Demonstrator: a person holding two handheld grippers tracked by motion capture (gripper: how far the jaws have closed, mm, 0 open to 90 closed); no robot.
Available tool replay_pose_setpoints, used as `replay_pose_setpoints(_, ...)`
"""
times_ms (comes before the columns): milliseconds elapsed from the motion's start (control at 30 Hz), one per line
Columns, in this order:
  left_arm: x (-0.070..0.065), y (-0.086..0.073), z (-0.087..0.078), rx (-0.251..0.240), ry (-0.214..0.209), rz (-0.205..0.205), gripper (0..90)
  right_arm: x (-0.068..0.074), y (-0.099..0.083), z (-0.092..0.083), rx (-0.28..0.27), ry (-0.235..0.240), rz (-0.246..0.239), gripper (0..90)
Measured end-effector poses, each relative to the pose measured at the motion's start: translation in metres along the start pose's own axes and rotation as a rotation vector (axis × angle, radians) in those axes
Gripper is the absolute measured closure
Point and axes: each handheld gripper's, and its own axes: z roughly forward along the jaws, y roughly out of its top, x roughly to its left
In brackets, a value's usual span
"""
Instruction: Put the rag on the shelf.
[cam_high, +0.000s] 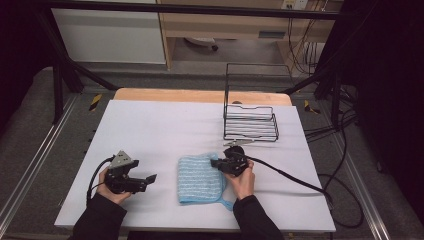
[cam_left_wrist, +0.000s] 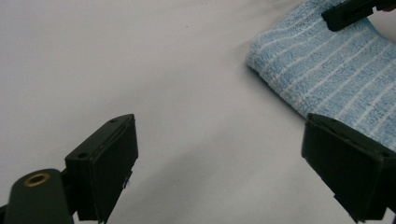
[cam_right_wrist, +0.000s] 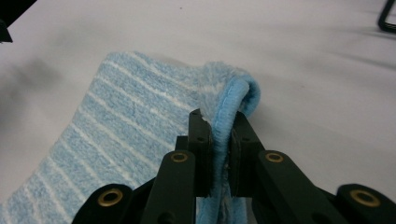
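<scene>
Jaws of the right gripper (cam_right_wrist: 219, 135) are pressed nearly together on the hemmed edge of a blue striped towel (cam_right_wrist: 126, 130); in the right gripper view the thick blue border stands up in the narrow gap between the two black pads, folded over at the top, so the gripper is pinching that edge firmly. From the high view the right gripper (cam_high: 216, 163) sits at the towel's (cam_high: 200, 179) right-hand far corner, held by the person's right hand (cam_high: 242, 181), with its cable trailing off to the right across the table.

The towel lies folded on the white table surface (cam_high: 160, 130), roughly in the middle of the near half, between the two hands. A loose bit of its blue edge sticks out at the near right corner, beside the right sleeve.

The left gripper (cam_high: 150, 179) rests low over the table to the left of the towel, held by the left hand (cam_high: 112, 187), and it grips nothing. In the left gripper view its jaws stand wide apart over bare white surface, with the towel (cam_left_wrist: 327, 74) ahead and to the right; the right-hand jaw overlaps the towel's near edge in the picture, though whether it touches cannot be told.

A black wire rack (cam_high: 250, 120) stands on the far right part of the table, just beyond the right gripper.
</scene>
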Motion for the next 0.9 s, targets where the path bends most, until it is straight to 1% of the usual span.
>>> replay_pose_setpoints(67, 0.000, 0.000, 0.000, 0.001, -0.001, 0.000, 10.7, -0.001, -0.002, -0.005, -0.003, -0.027, -0.001, 82.6)
replay_pose_setpoints(167, -0.001, 0.000, 0.000, 0.001, -0.003, 0.003, 10.7, -0.002, -0.006, -0.013, -0.015, -0.061, 0.009, 82.5)
replay_pose_setpoints(267, -0.001, 0.000, 0.001, 0.005, -0.005, 0.005, 10.7, -0.004, -0.009, -0.018, -0.022, -0.104, 0.017, 82.0)
replay_pose_setpoints(333, -0.002, 0.000, 0.001, 0.006, -0.007, 0.005, 10.7, -0.006, -0.011, -0.016, -0.022, -0.102, 0.008, 80.4)
replay_pose_setpoints(400, -0.003, 0.000, 0.002, 0.009, -0.011, 0.008, 10.7, -0.010, -0.012, -0.014, -0.032, -0.076, -0.008, 76.5)
replay_pose_setpoints(500, -0.003, 0.000, 0.003, 0.006, -0.011, 0.005, 10.7, -0.015, -0.013, -0.017, -0.052, -0.052, -0.042, 65.0)
replay_pose_setpoints(567, -0.003, 0.001, 0.003, 0.007, -0.013, 0.004, 10.6, -0.018, -0.011, -0.022, -0.080, -0.034, -0.057, 54.7)
replay_pose_setpoints(600, -0.003, 0.002, 0.002, 0.004, -0.015, 0.003, 10.5, -0.019, -0.010, -0.025, -0.092, -0.016, -0.064, 49.5)
replay_pose_setpoints(633, -0.003, 0.003, 0.002, -0.002, -0.019, 0.001, 10.4, -0.020, -0.009, -0.028, -0.108, -0.008, -0.075, 43.5)
replay_pose_setpoints(700, -0.004, 0.006, 0.002, -0.009, -0.025, 0.000, 9.9, -0.022, -0.007, -0.035, -0.128, 0.003, -0.110, 35.1)
replay_pose_setpoints(733, -0.004, 0.008, 0.003, -0.012, -0.029, -0.003, 9.8, -0.023, -0.006, -0.038, -0.138, -0.002, -0.132, 31.2)
replay_pose_setpoints(767, -0.004, 0.010, 0.004, -0.012, -0.032, -0.002, 9.7, -0.024, -0.006, -0.041, -0.146, -0.004, -0.144, 27.6)
replay_pose_setpoints(833, -0.005, 0.015, 0.006, -0.017, -0.034, -0.009, 9.4, -0.026, -0.005, -0.046, -0.159, 0.011, -0.153, 19.3)
replay_pose_setpoints(900, -0.006, 0.020, 0.009, -0.020, -0.037, -0.003, 9.3, -0.028, -0.006, -0.050, -0.165, 0.021, -0.171, 14.1)
